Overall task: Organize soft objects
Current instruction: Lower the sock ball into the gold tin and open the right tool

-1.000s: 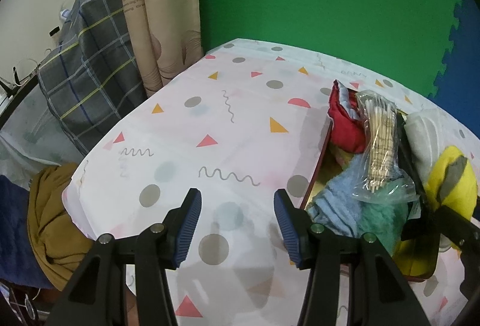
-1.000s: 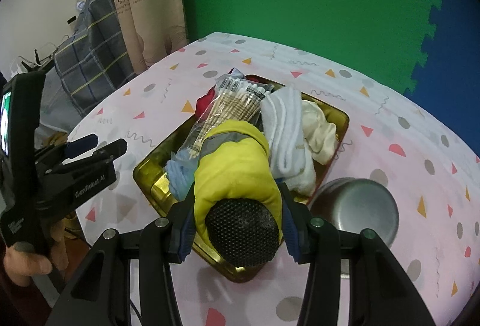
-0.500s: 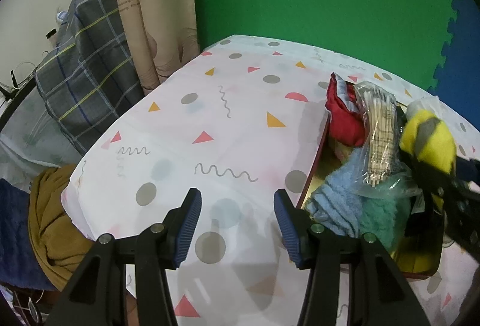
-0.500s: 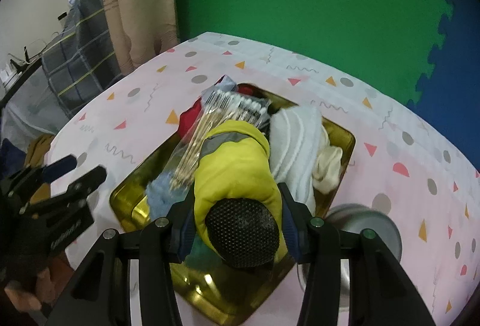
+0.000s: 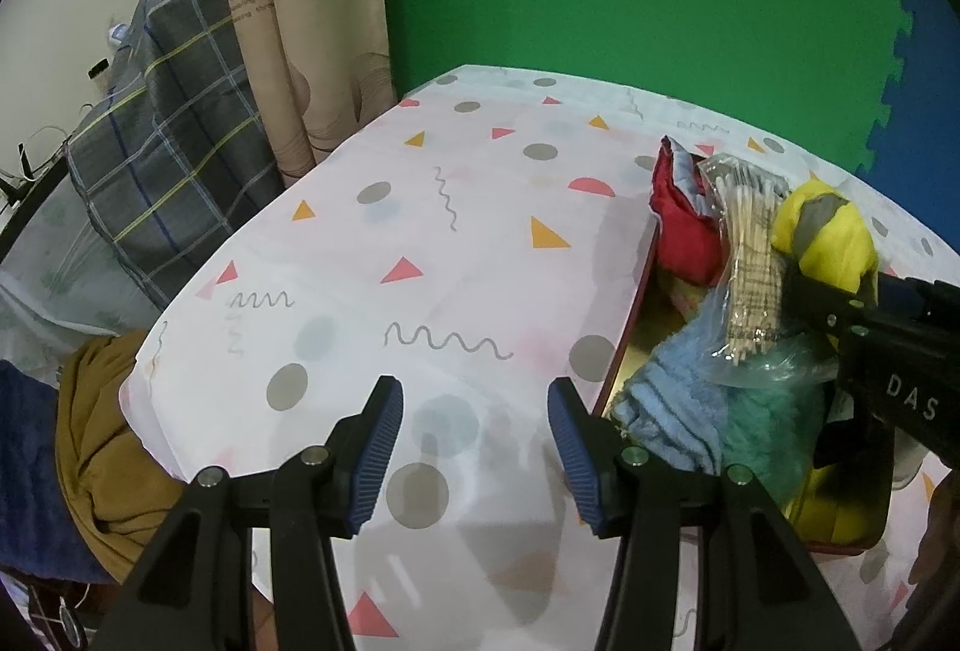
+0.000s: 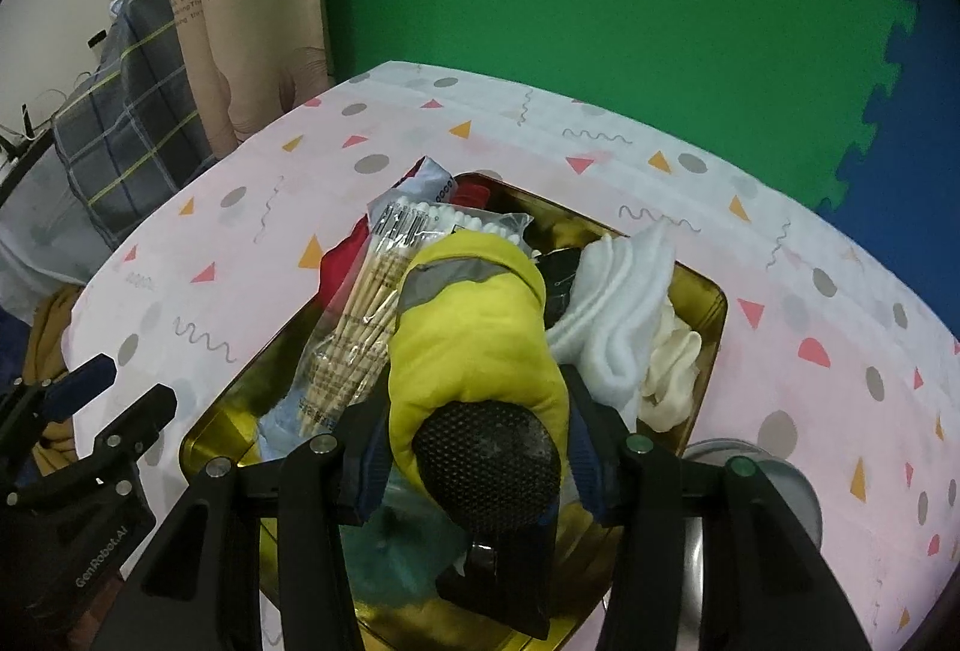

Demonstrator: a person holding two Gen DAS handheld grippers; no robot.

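A yellow soft toy with a grey band and a black mesh end sits between the pads of my right gripper, whose jaws are opening while the pads still touch it. It hangs over the gold tray, above a packet of cotton swabs. The left wrist view shows the toy at the right, over the tray. My left gripper stands open and empty above the patterned tablecloth, left of the tray wall.
The tray also holds a white towel, a cream cloth, a red cloth, a light blue towel and a teal one. A steel bowl stands right of the tray. The table's left edge drops beside piled fabrics.
My right gripper has carried the yellow toy further in over the tray, toward the swab packet. The left gripper has stayed where it was.
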